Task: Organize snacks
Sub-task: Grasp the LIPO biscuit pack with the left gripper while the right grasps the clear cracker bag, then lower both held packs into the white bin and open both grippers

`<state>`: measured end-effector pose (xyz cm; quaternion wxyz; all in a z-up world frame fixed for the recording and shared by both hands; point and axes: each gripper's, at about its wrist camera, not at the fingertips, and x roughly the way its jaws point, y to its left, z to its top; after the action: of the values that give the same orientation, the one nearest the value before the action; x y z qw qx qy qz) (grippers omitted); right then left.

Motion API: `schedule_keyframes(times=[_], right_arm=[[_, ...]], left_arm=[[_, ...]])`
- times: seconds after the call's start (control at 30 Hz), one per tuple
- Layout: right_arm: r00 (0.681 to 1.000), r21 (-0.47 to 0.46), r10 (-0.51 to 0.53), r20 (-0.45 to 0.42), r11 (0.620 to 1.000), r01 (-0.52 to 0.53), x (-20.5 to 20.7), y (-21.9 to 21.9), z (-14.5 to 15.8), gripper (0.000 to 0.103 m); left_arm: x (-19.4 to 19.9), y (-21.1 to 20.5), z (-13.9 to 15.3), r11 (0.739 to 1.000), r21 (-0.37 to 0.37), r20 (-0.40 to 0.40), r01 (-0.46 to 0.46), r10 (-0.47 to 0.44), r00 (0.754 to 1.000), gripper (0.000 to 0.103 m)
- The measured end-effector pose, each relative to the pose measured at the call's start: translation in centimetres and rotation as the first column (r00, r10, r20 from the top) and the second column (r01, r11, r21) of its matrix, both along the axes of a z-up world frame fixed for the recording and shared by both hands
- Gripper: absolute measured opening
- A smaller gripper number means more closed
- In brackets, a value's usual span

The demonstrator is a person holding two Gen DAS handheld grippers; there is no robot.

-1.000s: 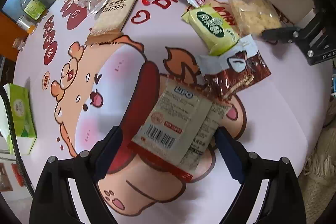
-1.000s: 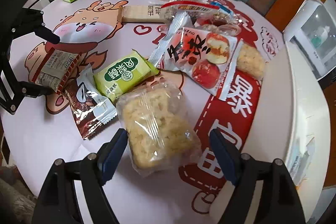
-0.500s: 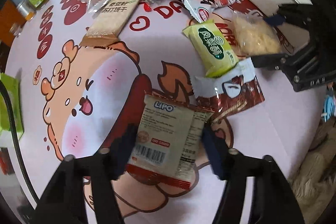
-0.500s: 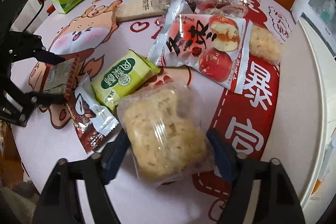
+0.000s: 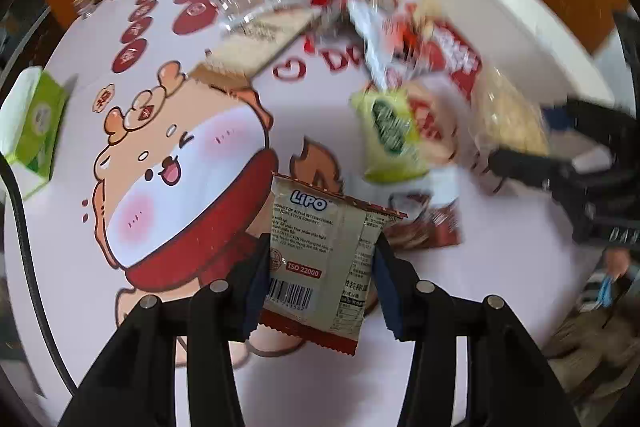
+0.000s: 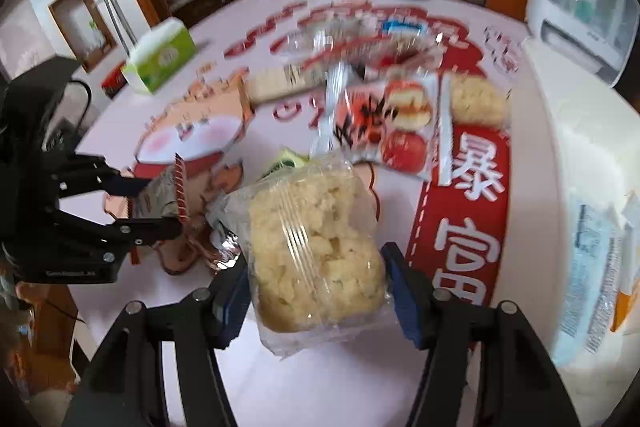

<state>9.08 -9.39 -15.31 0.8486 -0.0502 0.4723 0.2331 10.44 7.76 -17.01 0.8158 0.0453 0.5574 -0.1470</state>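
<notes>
The left gripper (image 5: 320, 279), its jaws having just been closing, is pinching the Lipo packet (image 5: 320, 259), while the right gripper (image 6: 316, 287), likewise closing, is clamping the clear-wrapped rice cracker (image 6: 316, 243) above the table (image 6: 320, 387).

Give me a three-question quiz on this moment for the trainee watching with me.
1. What does the left gripper hold?
2. True or false: the right gripper is closed on the clear-wrapped rice cake.
3. Which lies nearest the green tissue box: A) the apple-print packet, B) the flat cracker packet, C) the white appliance?

Key: 1. The beige Lipo packet, clamped between its pads. 2. True. 3. B.
</notes>
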Motion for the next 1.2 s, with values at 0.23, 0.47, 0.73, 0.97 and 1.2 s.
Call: schedule_keyframes(times=[0.23, 0.47, 0.73, 0.97, 1.2], right_arm=[[0.992, 0.109, -0.066, 0.11, 0.993, 0.054, -3.0, -2.6, 4.5, 0.062], [0.97, 0.16, -0.131, 0.203, 0.982, 0.099, -5.9, -5.3, 8.0, 0.062], [0.93, 0.19, -0.243, 0.276, 0.962, 0.195, -8.3, -9.6, 10.6, 0.062], [0.88, 0.201, -0.352, 0.318, 0.932, 0.301, -9.6, -14.6, 12.4, 0.062], [0.82, 0.205, -0.448, 0.356, 0.893, 0.399, -9.4, -19.2, 14.6, 0.062]], left_arm=[[-1.3, -0.8, 3.9, 0.996, -0.078, 0.062, -0.054, 0.059, 0.996, 0.046], [-2.2, -3.9, 8.5, 0.992, -0.122, 0.159, -0.038, 0.057, 0.986, 0.046], [-2.0, -9.3, 12.4, 0.975, -0.222, 0.246, 0.014, 0.042, 0.968, 0.046], [-1.1, -15.2, 14.2, 0.973, -0.206, 0.259, 0.098, -0.043, 0.965, 0.046], [0.6, -20.8, 17.2, 0.97, -0.194, 0.315, 0.148, -0.081, 0.946, 0.046]])
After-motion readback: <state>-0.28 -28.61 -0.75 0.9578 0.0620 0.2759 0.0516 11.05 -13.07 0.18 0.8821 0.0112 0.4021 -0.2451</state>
